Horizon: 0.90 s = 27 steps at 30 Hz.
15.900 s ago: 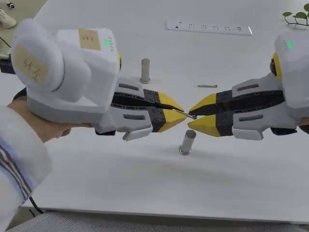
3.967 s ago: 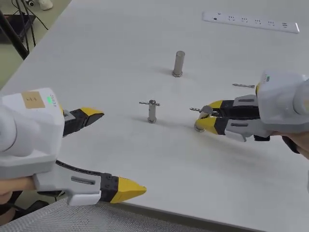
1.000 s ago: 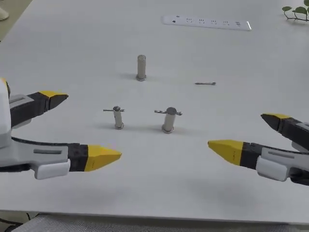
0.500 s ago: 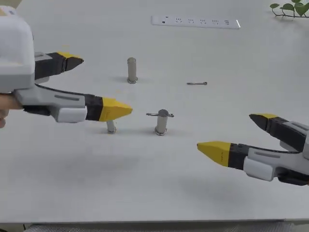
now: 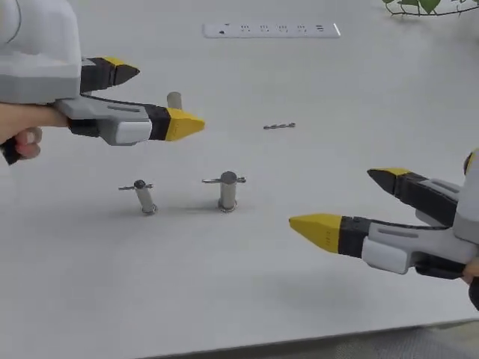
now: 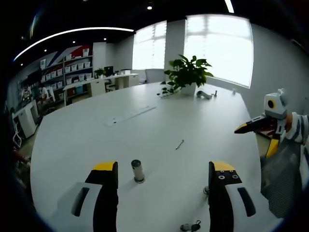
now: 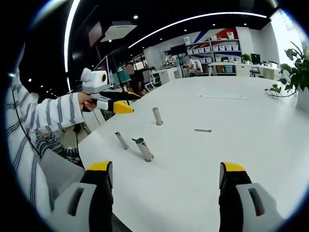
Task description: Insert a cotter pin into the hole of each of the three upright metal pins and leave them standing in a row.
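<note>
Working last insert: front-left pin (image 5: pixel 142 197), front-right pin (image 5: pixel 227 191) cottered. My left claw (image 5: pixel 166 97) spread, aimed at bare pin (image 5: pixel 175 100), upper left; right claw (image 5: pixel 334 198) spread, lower right. Next: pinch loose cotter pin (image 5: pixel 279 126), upper centre, thread hole.

- Left pin (image 5: pixel 144 200): upright, left cotter (image 5: pixel 126 187) crosswise through its top.
- Right pin (image 5: pixel 227 196): upright just beside it, right cotter (image 5: pixel 212 180) likewise.
- Back pin (image 5: pixel 174 99): upright, farther back.
- Loose cotter (image 5: pixel 278 126): flat on the tabletop (image 5: pixel 247 284).

The pins (image 5: pixel 228 192) are made of smooth, dully gleaming metal. The table (image 5: pixel 247 292) is finished matt white. The left gripper (image 5: pixel 171 97) and right gripper (image 5: pixel 329 197) are cased in plastic.
</note>
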Tool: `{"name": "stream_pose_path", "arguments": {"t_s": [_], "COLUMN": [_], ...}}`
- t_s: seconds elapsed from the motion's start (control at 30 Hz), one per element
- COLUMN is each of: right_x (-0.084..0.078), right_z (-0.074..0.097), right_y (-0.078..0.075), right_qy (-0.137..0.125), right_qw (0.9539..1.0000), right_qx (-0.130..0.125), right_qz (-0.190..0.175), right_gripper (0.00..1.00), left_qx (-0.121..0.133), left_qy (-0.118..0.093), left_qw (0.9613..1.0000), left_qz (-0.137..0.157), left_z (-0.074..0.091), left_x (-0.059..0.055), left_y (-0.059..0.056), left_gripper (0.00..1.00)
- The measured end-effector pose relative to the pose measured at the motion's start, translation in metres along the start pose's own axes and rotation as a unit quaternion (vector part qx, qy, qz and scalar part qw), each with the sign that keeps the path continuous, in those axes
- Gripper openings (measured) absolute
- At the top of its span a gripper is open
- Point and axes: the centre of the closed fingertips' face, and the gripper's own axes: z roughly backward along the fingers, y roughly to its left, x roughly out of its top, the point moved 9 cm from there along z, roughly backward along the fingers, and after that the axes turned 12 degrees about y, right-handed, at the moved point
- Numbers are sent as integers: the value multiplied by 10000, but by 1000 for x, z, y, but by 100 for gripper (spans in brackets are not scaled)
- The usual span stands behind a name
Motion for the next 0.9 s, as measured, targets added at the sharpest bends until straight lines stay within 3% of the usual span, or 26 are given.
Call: {"name": "stream_pose_path", "arguments": {"t_s": [0.27,0.37,0.53,0.63,0.77,0.9], "right_x": [-2,-3,-6,-7,-10,-12], "right_z": [3,3,4,4,3,2], "right_y": [-4,-6,-7,-8,-9,-9], "right_qy": [21,49,82,106,156,224], "right_qw": [9999,9998,9996,9995,9993,9991], "right_qx": [-123,-164,-209,-238,-266,-270], "right_qz": [-63,-88,-152,-178,-225,-241], "right_gripper": [89,89,89,89,88,88], "left_qx": [-32,-6,18,21,-2,-14], "left_qy": [275,277,419,532,583,616], "left_qw": [9995,9995,9991,9986,9983,9981], "left_qz": [-128,-160,-73,-64,-53,-57], "left_z": [-21,-29,-44,-48,-60,-63], "left_x": [-6,-7,-12,-13,-16,-13], "left_y": [17,20,26,22,30,28], "left_gripper": [64,61,52,50,46,40]}}
